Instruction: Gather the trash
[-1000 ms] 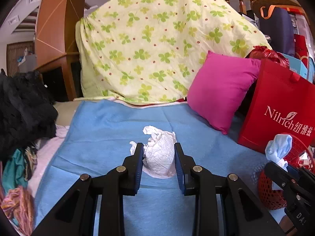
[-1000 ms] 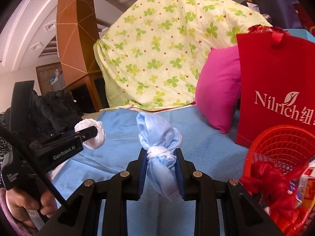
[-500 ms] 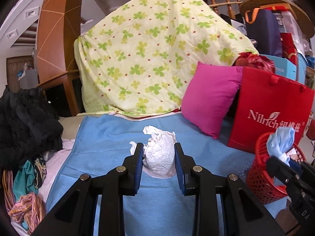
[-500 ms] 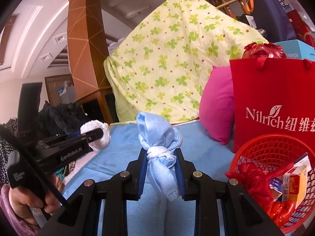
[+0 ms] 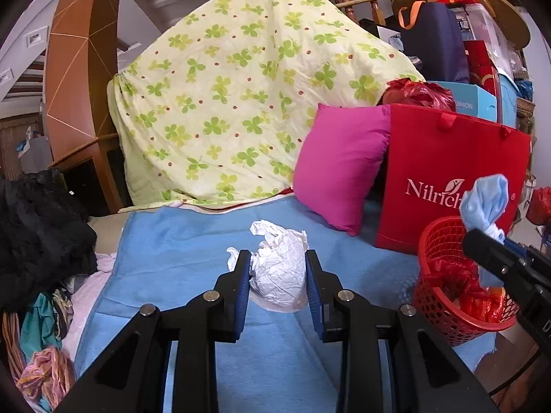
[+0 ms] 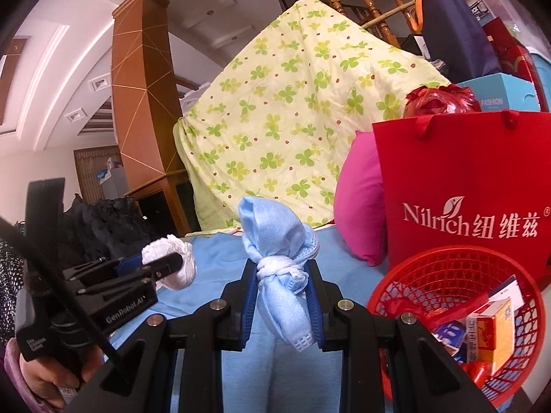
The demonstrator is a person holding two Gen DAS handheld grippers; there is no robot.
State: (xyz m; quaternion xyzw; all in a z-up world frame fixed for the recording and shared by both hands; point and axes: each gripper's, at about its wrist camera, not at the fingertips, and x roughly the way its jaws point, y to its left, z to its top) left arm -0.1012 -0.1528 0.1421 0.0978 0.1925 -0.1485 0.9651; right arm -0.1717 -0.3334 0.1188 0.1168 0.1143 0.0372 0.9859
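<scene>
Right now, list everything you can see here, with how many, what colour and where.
crumpled paper: one, white, held in the left gripper
knotted cloth bundle: one, light blue, held in the right gripper
basket: one, red mesh, lower right, holding red plastic and small boxes
blanket: one, blue, spread under everything
pillow: one, magenta, leaning beside the bag
shopping bag: one, red, behind the basket
quilt: one, yellow with green clovers, draped at the back
clothes pile: one, mostly black, far left
left gripper: black, blue pads
right gripper: black, blue pads
hand: one, lower left, holding the left gripper
</scene>
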